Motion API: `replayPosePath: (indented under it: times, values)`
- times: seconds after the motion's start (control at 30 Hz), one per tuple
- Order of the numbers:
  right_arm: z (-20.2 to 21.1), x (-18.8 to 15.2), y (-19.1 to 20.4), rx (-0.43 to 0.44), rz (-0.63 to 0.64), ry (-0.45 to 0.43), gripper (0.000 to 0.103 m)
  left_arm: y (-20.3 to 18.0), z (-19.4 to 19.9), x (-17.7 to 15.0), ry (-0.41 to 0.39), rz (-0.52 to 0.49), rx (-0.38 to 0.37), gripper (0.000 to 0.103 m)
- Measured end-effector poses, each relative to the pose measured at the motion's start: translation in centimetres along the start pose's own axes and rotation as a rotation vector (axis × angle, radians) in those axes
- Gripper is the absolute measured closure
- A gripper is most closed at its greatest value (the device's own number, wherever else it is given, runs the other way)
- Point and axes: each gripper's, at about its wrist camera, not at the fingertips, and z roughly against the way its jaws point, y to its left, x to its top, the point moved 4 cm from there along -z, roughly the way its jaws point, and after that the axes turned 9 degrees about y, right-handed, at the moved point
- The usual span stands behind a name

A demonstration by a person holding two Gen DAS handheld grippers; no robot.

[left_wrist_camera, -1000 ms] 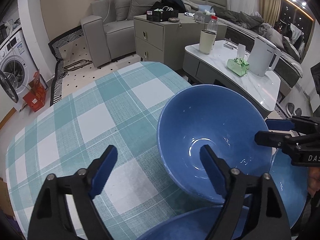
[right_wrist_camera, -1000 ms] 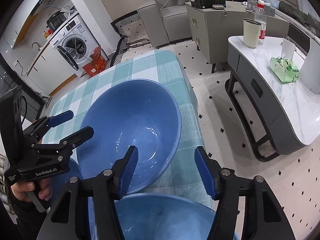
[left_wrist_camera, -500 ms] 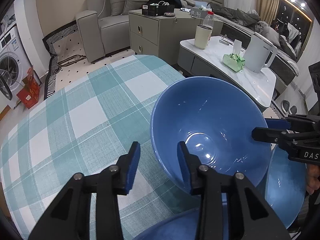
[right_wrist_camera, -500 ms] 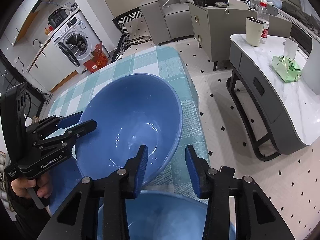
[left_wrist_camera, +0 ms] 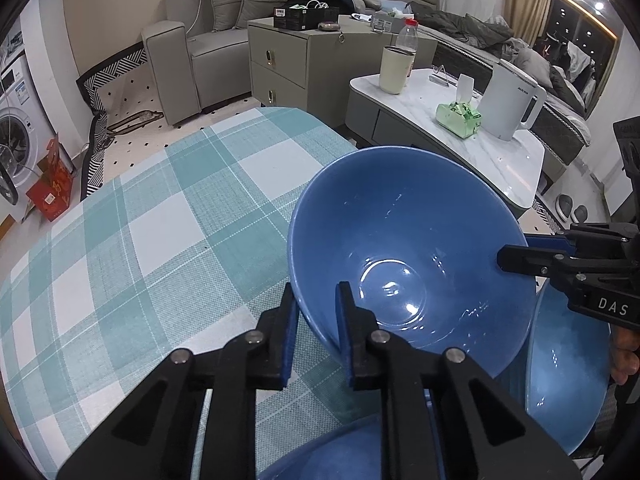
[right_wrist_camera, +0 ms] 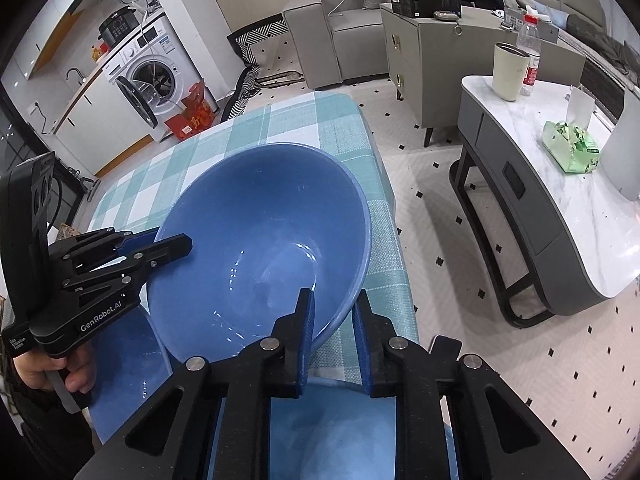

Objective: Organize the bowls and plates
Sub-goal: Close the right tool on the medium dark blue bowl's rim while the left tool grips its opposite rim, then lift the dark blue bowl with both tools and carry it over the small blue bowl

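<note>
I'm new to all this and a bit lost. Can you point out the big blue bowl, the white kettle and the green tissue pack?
Bowl (left_wrist_camera: 404, 240): left wrist view, on its inner wall.
Kettle (left_wrist_camera: 508, 100): left wrist view, on its white body.
Tissue pack (right_wrist_camera: 572, 152): right wrist view, on its green top.

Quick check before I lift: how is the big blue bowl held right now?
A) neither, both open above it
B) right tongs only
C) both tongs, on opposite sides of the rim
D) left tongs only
C: the left tongs and right tongs each clamp the blue bowl rim from opposite sides.
</note>
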Motion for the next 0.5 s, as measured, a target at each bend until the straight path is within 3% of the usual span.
replayPosePath:
  times: [0.5]
  values:
    - [0.82,-0.1,0.43,-0.024,0.011,-0.023,0.085,-0.02,1.01,0.04,-0.029,0.005,0.004,0.089]
